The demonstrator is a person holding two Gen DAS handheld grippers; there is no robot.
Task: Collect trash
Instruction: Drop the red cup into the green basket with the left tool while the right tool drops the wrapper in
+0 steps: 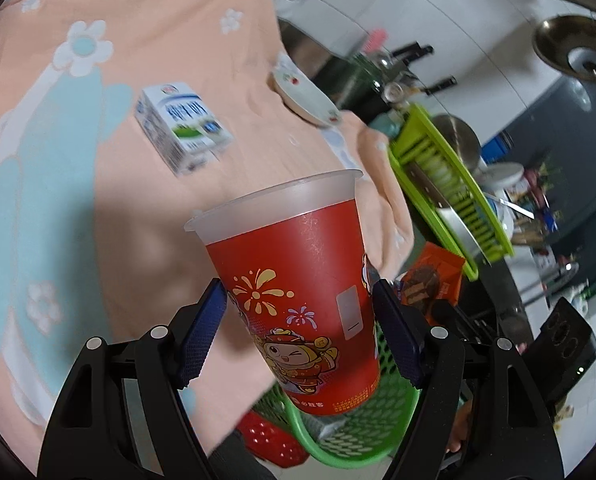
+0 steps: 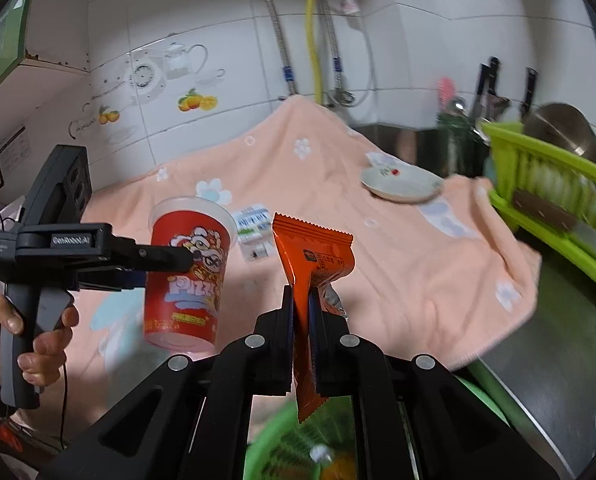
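Observation:
My left gripper (image 1: pixel 298 320) is shut on a red plastic cup (image 1: pixel 298 292) with a frosted rim and holds it in the air above a green mesh basket (image 1: pixel 350 436). The cup also shows in the right wrist view (image 2: pixel 186 276), held by the left gripper (image 2: pixel 190 258). My right gripper (image 2: pixel 301 312) is shut on an orange snack wrapper (image 2: pixel 318 256) and holds it upright above the green basket (image 2: pixel 282 452). A white and blue milk carton (image 1: pixel 182 128) lies on the peach towel (image 1: pixel 158 40); it also shows in the right wrist view (image 2: pixel 254 228).
A white saucer (image 1: pixel 306 96) sits at the towel's far edge (image 2: pixel 402 184). A lime green dish rack (image 1: pixel 446 180) with a metal bowl stands to the right (image 2: pixel 554 192). Knives and utensils stand behind it. A red basket (image 1: pixel 270 440) sits beside the green one.

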